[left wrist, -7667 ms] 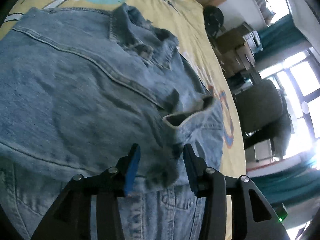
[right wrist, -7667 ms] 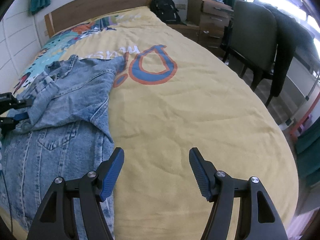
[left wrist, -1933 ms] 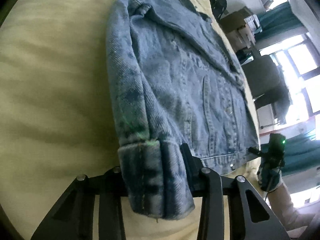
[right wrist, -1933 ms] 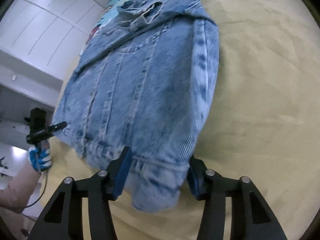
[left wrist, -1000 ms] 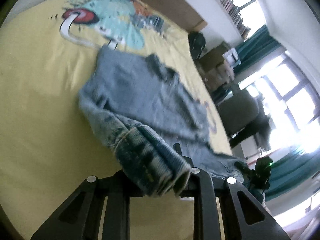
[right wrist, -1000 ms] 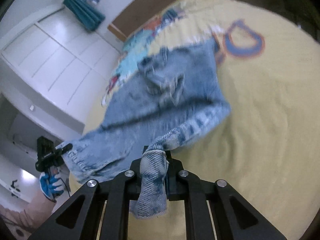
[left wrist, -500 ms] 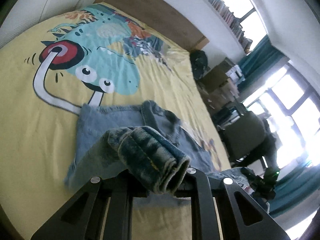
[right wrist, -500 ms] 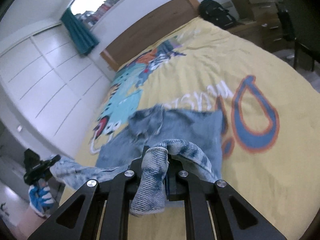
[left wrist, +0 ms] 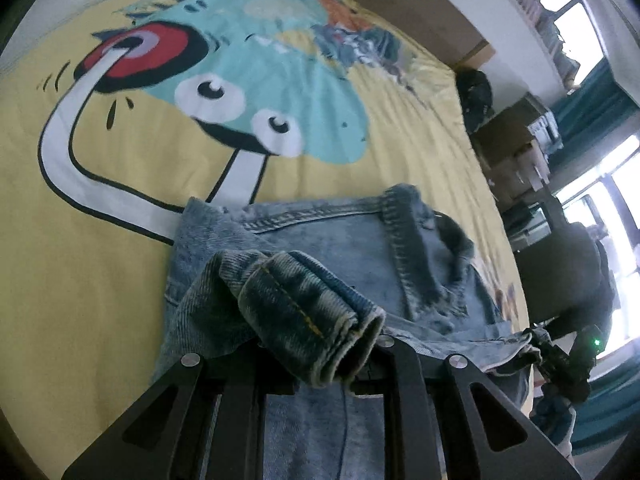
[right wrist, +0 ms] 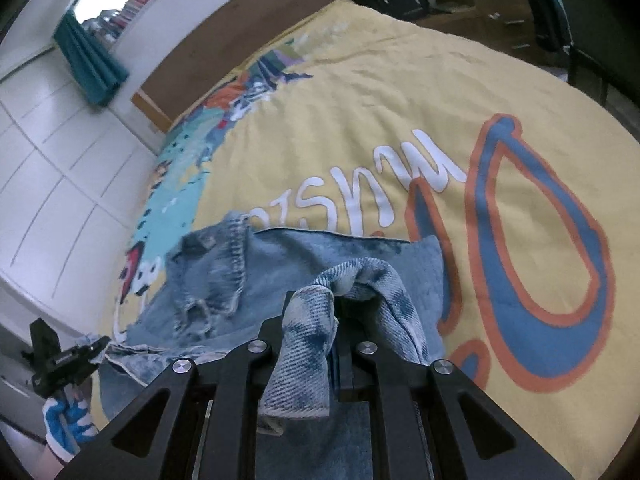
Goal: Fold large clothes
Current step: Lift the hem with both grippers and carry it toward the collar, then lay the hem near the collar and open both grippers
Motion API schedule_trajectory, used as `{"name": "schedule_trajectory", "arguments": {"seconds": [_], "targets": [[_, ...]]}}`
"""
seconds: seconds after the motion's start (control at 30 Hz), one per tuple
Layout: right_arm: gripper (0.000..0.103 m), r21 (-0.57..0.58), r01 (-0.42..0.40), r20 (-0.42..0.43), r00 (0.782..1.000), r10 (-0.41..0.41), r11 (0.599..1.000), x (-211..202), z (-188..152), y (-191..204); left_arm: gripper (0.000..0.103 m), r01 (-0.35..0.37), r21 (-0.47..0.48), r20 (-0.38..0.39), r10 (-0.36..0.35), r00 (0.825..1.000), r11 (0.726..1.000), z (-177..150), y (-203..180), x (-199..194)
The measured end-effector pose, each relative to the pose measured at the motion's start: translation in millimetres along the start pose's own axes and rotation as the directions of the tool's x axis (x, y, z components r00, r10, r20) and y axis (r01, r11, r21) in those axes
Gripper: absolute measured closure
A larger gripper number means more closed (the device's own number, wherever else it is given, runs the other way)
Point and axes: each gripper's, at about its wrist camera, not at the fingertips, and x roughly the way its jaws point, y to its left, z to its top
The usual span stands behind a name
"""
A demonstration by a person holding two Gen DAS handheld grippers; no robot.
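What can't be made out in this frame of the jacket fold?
- Left wrist view: left gripper fingertips, hidden by the bunched denim jacket.
- Right wrist view: right gripper fingertips, hidden by denim.
- Both views: the jacket's lower half, hidden behind the grippers.

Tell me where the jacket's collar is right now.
In the left wrist view the collar lies right of centre on the yellow bedspread, just beyond the denim jacket hem clamped in the left gripper.

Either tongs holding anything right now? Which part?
Both hold the denim jacket. Left tongs are shut on a rolled bottom-hem corner; right tongs are shut on the opposite hem corner, lifted above the collar end lying on the bed.
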Motion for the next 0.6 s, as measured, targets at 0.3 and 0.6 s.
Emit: {"name": "schedule_trajectory", "arguments": {"seconds": [0.3, 0.6], "targets": [[0.080, 0.042, 0.014, -0.044, 0.999, -0.012, 0.999, 36.8, 9.4, -8.6, 0.077, 0.040, -0.068, -0.026, -0.042, 0.999, 0.997, 5.5, 14.1, 15.0], [0.038, 0.116, -0.020, -0.043, 0.999, 0.025, 0.993, 41.9, 18.1, -15.1, 0.056, 0.075, -0.127, -0.011, -0.077, 0.997, 0.989, 21.6, 10.9, -6.5]]}}
